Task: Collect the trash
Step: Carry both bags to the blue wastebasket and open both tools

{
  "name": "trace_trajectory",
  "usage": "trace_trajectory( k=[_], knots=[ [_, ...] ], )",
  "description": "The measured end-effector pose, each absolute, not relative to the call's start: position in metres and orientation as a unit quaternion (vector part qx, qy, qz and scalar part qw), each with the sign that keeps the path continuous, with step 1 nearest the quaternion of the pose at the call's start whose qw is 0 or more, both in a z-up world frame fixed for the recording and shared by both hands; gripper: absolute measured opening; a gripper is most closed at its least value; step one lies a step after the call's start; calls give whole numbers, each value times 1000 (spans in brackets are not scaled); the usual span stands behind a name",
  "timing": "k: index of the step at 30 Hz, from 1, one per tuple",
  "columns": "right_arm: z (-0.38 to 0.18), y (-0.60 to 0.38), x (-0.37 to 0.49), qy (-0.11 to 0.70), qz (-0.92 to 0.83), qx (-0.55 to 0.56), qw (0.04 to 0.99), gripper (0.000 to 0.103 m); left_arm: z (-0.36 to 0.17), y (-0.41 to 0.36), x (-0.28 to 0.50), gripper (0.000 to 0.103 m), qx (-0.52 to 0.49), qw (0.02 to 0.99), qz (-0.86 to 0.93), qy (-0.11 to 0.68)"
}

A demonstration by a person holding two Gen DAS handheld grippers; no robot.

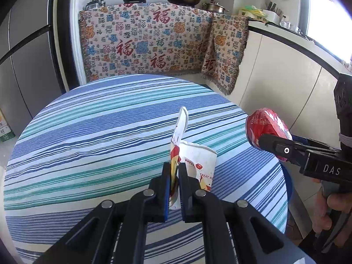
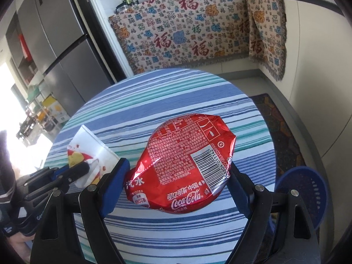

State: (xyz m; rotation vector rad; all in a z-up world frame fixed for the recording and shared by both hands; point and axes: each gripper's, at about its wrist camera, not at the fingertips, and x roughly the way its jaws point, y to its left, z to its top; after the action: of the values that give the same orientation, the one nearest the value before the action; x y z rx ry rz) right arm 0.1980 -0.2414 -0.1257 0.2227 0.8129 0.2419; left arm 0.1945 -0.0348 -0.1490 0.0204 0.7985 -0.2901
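Your left gripper (image 1: 175,171) is clamped on the paper cup's (image 1: 202,160) wall above the striped table (image 1: 88,132); your right gripper (image 2: 178,171) squeezes the crushed red can (image 2: 182,160) near the blue basket (image 2: 308,189)

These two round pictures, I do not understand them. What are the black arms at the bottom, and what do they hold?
No robot here: a person carries a two-finger gripper in each hand, with a wide-angle camera on each. One picture looks along the left gripper, shut on the wall of a torn paper cup. The other looks along the right gripper, shut on a crushed Coca-Cola can. Both are held above a round table with a striped tablecloth. A blue basket stands beside it.
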Motion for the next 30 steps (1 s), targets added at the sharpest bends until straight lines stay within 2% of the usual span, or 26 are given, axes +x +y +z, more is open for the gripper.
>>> trace_trajectory(
  k=[6,13,21,30],
  knots=[
    [-119,-291,178,386,93,127,909,86,-143,-90,190,7,26,900,-188,391],
    [-127,-391,140,393,12,138,909,86,-152,-202,181,7,52,869,-288,399],
    [-174,-496,119,429,-56,182,883,86,-202,-329,190,7,77,817,-363,441],
    [-248,-567,133,458,-86,260,846,86,-268,-394,214,7,109,788,-375,476]
  ],
)
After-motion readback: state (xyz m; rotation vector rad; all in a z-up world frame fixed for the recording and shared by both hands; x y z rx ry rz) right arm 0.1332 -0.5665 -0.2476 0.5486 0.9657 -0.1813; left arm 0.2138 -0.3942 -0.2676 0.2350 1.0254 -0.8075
